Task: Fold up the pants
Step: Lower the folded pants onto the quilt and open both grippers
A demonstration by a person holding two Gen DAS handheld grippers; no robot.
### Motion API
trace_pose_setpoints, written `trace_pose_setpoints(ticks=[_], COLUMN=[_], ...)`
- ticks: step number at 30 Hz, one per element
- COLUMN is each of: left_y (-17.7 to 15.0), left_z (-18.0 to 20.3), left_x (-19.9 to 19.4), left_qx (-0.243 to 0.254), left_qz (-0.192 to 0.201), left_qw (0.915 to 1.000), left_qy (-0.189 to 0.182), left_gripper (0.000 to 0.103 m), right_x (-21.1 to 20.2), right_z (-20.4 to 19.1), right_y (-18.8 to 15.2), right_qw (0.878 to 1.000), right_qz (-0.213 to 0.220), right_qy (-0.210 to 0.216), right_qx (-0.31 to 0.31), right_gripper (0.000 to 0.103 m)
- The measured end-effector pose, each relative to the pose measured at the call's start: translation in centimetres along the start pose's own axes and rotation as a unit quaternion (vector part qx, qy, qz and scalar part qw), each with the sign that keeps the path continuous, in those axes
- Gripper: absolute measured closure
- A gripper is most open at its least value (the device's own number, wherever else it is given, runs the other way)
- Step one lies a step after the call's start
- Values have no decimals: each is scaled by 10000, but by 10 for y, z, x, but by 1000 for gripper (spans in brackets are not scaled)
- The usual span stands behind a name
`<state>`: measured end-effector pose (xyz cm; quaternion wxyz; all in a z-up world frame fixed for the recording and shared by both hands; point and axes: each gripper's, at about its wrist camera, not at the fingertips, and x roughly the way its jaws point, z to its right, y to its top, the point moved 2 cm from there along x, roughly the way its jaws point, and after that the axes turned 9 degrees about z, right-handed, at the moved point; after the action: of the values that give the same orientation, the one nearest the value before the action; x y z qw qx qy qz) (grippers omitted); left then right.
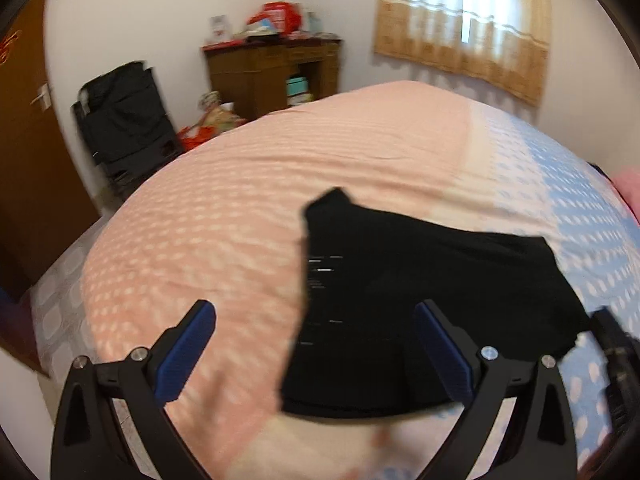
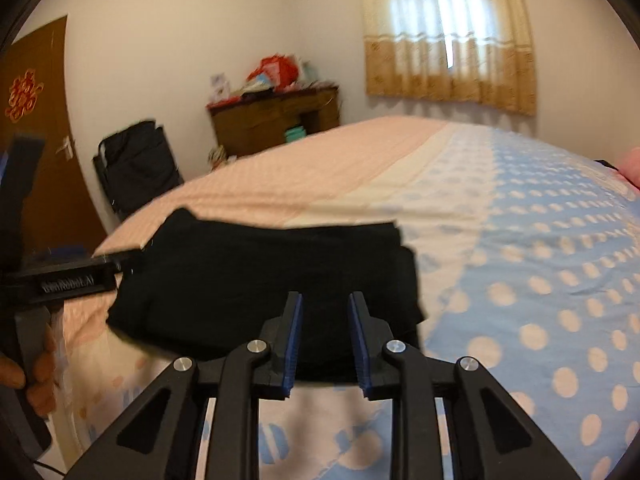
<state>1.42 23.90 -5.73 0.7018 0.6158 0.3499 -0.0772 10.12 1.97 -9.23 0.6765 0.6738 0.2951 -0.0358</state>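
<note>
The black pants (image 1: 400, 300) lie folded into a compact bundle on the bed (image 1: 240, 184), where its pink and blue halves meet. My left gripper (image 1: 316, 312) hovers over the bundle's left edge, jaws open wide and holding nothing. The right gripper's body shows at the right edge (image 1: 616, 352). In the right wrist view the pants (image 2: 260, 264) spread across the middle. My right gripper (image 2: 325, 298) sits at their near edge with a narrow gap between its blue pads (image 2: 295, 320), and no cloth is pinched. A hand (image 2: 36, 376) holds the left gripper (image 2: 60, 276) at the far left.
The bed's near edge drops off at the lower left (image 1: 64, 280). Beyond the bed stand a cluttered wooden desk (image 1: 272, 68), a black bag (image 1: 124, 120) against the wall and a brown door (image 1: 24, 140). A curtained window (image 1: 460, 28) is at the back right.
</note>
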Motion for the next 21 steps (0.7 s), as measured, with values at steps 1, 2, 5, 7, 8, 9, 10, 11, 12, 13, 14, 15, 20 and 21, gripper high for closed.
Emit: trace_pose_setpoints(ticks=[1,2,5,7,8,9,10,11,12,13,14,15,20,21], left_y=[0,1,-3,-10,-13,-17,-20,-22,-25,-27,-30,-33,-30,-27], left_z=[2,1,-22,-31,-35,-37,-37,-34,-29,-27,-23,-22,-21,-22], left_x=[-3,-4,-6,-8,-8,-7,-4,0,2,7,16,22,30,29], left_qx=[129,166,-62,-305,-387,-416,-418,-417,-403,-386,-394,-441,-1180,-1392], left_qz=[73,113,114,55,11,-23,-47,-46,-50,-91,-227,-344,-575,-640], left_qw=[9999,9997,9999,9994,9988,9982,9975,9971,9969,9968,9964,9957,9815,9770], left_qy=[78,133,102,-169,-300,-442,-566,-638,-668,-694,-712,-735,-1392,-1483], left_gripper=[2,2,2,2,2,2,2,2,2,2,4,9,72,80], right_x=[7,19,38,39,39,39,38,37,37,37,35,35,40,41], right_z=[0,3,17,16,14,13,14,13,14,15,18,18,14,14], right_y=[-4,-11,-20,-17,-17,-17,-18,-18,-18,-18,-18,-18,-18,-17], right_qw=[9998,9988,9978,9974,9973,9974,9976,9977,9978,9979,9979,9980,9974,9972], right_qz=[-144,-403,-564,-609,-603,-581,-556,-540,-536,-537,-536,-536,-558,-567], right_qy=[-78,-229,-345,-380,-407,-422,-421,-406,-388,-368,-343,-330,-462,-476], right_qx=[-68,-122,33,16,-1,-15,-16,6,30,61,97,108,-60,-60], right_gripper=[78,78,79,79,79,79,79,79,79,79,79,79,79,79])
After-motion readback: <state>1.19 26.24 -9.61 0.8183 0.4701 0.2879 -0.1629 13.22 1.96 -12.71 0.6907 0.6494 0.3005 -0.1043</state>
